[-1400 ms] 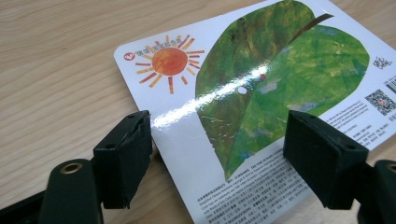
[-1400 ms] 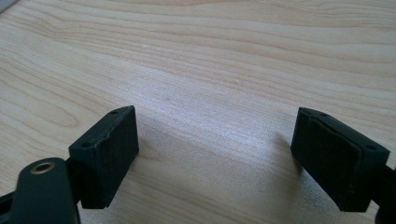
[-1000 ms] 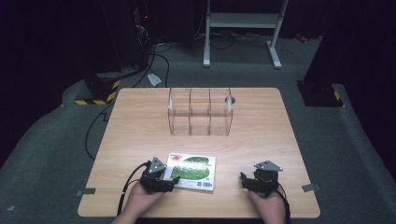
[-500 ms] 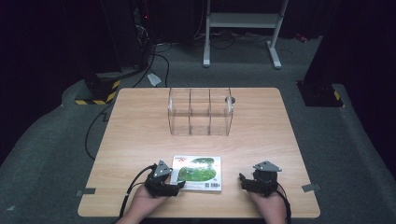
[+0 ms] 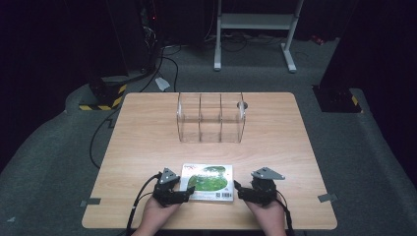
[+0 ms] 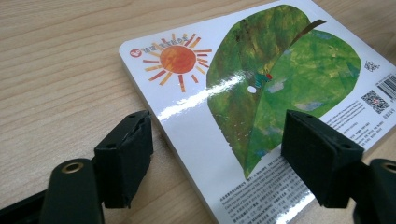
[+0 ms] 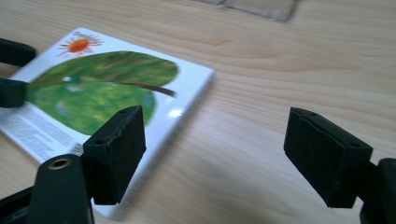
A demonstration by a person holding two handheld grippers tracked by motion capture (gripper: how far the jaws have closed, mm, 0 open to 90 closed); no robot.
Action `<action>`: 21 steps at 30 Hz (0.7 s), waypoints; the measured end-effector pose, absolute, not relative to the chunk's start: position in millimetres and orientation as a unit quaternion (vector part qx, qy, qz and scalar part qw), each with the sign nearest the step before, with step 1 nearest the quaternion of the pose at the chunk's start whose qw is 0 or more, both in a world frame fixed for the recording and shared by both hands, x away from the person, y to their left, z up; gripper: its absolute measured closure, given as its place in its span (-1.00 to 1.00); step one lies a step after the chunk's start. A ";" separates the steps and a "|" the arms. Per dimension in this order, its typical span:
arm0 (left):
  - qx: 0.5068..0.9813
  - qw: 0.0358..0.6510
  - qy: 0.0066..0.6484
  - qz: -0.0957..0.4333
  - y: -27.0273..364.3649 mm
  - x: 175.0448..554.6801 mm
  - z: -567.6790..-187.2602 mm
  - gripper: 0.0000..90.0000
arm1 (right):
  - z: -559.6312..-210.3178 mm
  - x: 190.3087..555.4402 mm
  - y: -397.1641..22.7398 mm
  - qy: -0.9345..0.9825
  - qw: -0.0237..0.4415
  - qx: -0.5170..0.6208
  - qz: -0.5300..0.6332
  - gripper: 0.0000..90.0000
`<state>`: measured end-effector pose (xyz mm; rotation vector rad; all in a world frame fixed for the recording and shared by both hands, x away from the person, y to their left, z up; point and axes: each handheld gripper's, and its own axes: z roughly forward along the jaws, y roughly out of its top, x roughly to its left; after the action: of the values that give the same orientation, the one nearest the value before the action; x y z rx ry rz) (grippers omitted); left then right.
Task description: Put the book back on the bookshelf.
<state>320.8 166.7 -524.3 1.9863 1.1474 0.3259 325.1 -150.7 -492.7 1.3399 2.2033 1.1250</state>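
Book [image 5: 207, 182] lies flat on the wooden bench [image 5: 147, 132], cover up, near the front edge at about six o'clock from the bench's middle. Its glossy cover shows a big green leaf, an orange sun in one corner and small print with a barcode along one side.

At the book's nine o'clock side in the high view sits the left gripper [image 5: 186, 192], held in a hand [image 5: 157, 216] that comes in from the bottom. In the left gripper view its fingers [image 6: 125, 161] stand apart, straddling a corner of the book: one finger is off the cover over bare wood, the other hangs above the printed part of the cover. Neither pad presses on the book, so these fingers are open.

The right gripper [image 5: 238, 189] is at the book's three o'clock side, just beside its edge. In the right gripper view its fingers [image 7: 116, 154] are wide apart and have just been closing a little; one sits over the book's near corner, the other over bare wood, with nothing clamped.

A clear plastic organiser [image 5: 211, 118] with three compartments stands at twelve o'clock from the book, well apart.
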 end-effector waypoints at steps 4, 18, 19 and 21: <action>0.788 0.404 0.448 0.124 164.0 319.5 -524.9 -0.46 | -506.2 315.8 -134.0 0.774 0.152 0.467 0.400 -0.49; 0.797 0.411 0.429 0.108 141.0 317.9 -524.4 -0.51 | -518.6 314.6 -126.5 0.788 0.123 0.473 0.374 -0.53; 0.797 0.412 0.429 0.108 140.3 317.9 -524.3 -0.51 | -518.6 315.0 -127.8 0.789 0.123 0.473 0.373 -0.53; 0.794 0.415 0.430 0.108 140.4 317.9 -524.1 -0.50 | -518.9 314.8 -129.0 0.787 0.120 0.475 0.375 -0.53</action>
<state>317.9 140.4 -524.1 1.9948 1.0806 0.2708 314.8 -129.0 -518.9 1.3878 2.3000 1.0951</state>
